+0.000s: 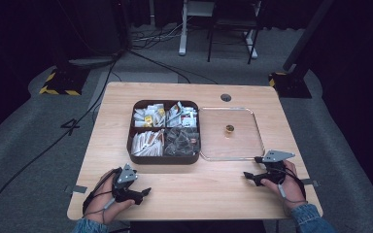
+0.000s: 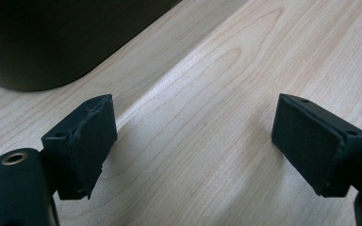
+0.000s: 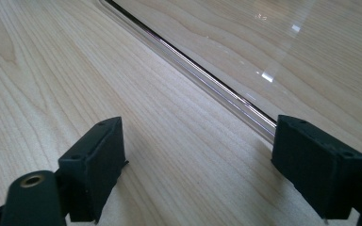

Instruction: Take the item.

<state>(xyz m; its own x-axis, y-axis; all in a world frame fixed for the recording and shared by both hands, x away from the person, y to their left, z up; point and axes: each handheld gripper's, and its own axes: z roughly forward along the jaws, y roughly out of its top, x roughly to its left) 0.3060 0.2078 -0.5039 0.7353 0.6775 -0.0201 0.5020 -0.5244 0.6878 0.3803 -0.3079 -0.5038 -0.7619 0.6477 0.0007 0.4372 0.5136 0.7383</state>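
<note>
On the wooden table [image 1: 184, 187], the left gripper [image 1: 143, 193] rests low near the front edge, its jaws spread wide with nothing between them, the left hand [image 1: 103, 199] wrapped around it. Just beyond it sits a dark four-compartment organiser box [image 1: 163, 131] filled with packets. Touching the box's right side lies a clear tray [image 1: 259, 130] holding a small brass-coloured object [image 1: 229, 129]. The right gripper [image 1: 251, 167], jaws likewise parted and empty, lies at the tray's near right corner, held by the right hand [image 1: 287, 187].

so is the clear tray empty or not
Not empty: one small gold-coloured object sits near the middle of the clear tray; the rest is bare.
</note>
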